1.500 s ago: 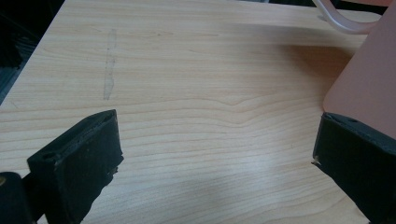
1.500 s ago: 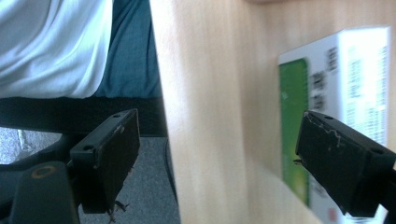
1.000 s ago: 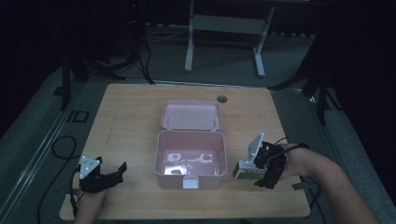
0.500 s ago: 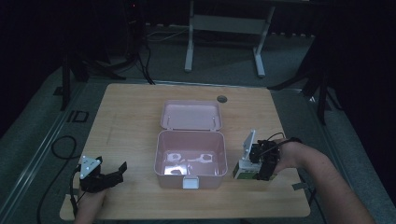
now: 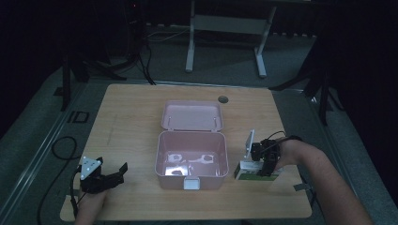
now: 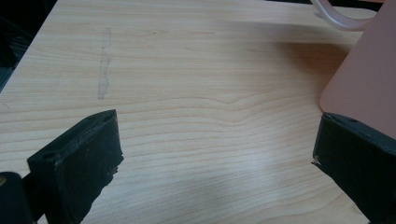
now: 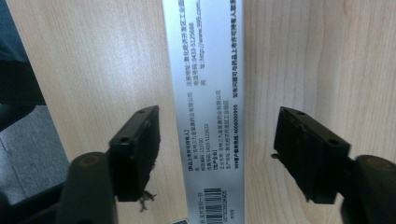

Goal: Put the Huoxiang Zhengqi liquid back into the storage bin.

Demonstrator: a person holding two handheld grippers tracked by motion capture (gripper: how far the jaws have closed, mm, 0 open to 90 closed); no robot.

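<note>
Both grippers' jaws wide: right gripper [image 5: 263,171] straddling small carton [image 7: 208,93] (untouched); left gripper [image 5: 110,179] beside pink box [image 5: 190,161].

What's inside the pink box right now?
The open pink box looks empty in the high view: bare pink floor with glare spots. The strip of floor just behind its near wall is hidden from that camera.

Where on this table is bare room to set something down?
The widest bare wood lies left of the open pink plastic box, beyond the left gripper. A narrower strip runs behind its lid. Right of the box is crowded: the right gripper straddles a white-and-green carton.
</note>
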